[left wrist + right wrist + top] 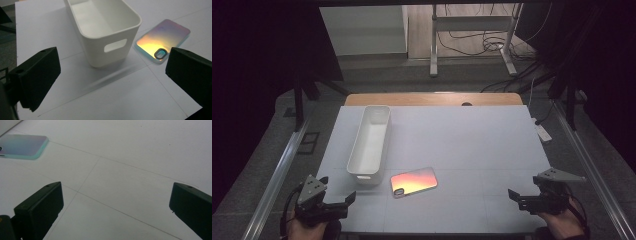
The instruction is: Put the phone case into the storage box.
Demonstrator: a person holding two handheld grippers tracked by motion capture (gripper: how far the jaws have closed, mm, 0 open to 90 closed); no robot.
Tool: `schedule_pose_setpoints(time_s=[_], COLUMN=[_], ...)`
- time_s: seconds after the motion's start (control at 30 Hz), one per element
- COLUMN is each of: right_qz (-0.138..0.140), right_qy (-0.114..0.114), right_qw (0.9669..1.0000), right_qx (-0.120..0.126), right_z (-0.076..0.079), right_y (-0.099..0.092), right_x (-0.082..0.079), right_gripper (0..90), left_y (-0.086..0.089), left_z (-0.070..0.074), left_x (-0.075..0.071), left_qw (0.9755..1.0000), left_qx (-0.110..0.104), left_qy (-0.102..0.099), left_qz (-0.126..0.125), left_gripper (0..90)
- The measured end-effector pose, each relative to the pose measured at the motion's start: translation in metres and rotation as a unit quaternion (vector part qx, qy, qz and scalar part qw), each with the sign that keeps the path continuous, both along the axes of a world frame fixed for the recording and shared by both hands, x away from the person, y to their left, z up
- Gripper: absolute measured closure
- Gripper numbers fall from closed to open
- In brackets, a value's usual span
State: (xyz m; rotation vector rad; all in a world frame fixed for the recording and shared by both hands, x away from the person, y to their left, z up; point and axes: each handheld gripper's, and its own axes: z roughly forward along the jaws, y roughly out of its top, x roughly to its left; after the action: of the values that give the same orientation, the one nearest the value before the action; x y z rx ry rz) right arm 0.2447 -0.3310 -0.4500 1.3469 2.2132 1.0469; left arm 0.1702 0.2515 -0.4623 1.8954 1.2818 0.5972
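The phone case point(414, 181) is lying flat, iridescent back up, toward the near edge of the table point(472, 145), just beside the near end of the white bin point(369, 145) but not touching it. I am holding the left gripper point(339, 201) at the near left corner, jaws spread wide with nothing between them, looking at the bin's handle slot and the case point(162, 40). The right gripper point(517, 199) is waiting near the right edge, jaws likewise spread and empty, well apart from the case point(23, 146). I am judging the risks: a thin, slick case may skid across the table rather than lift, and a careless approach may nudge the bin.
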Motion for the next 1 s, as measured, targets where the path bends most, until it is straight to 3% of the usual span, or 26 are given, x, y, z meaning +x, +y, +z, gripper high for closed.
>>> schedule_pose_setpoints(time_s=[0.23, 1.0], right_qz=[0.008, 0.029], right_qy=[0.0, 0.006], right_qw=[1.0, 0.9995], right_qx=[-0.001, -0.014], right_z=[-0.0003, -0.0007], right_y=[0.0021, 0.0057], right_x=[0.0011, 0.0039], right_gripper=[0.0, 0.0], left_y=[0.0031, 0.0025], left_z=[-0.0001, -0.0001], left_x=[-0.0007, -0.0018], left_qw=[0.9999, 0.9999], left_qx=[-0.012, -0.01], left_qy=[0.003, 0.001], left_qz=[-0.001, -0.007], left_gripper=[0.5, 0.7])
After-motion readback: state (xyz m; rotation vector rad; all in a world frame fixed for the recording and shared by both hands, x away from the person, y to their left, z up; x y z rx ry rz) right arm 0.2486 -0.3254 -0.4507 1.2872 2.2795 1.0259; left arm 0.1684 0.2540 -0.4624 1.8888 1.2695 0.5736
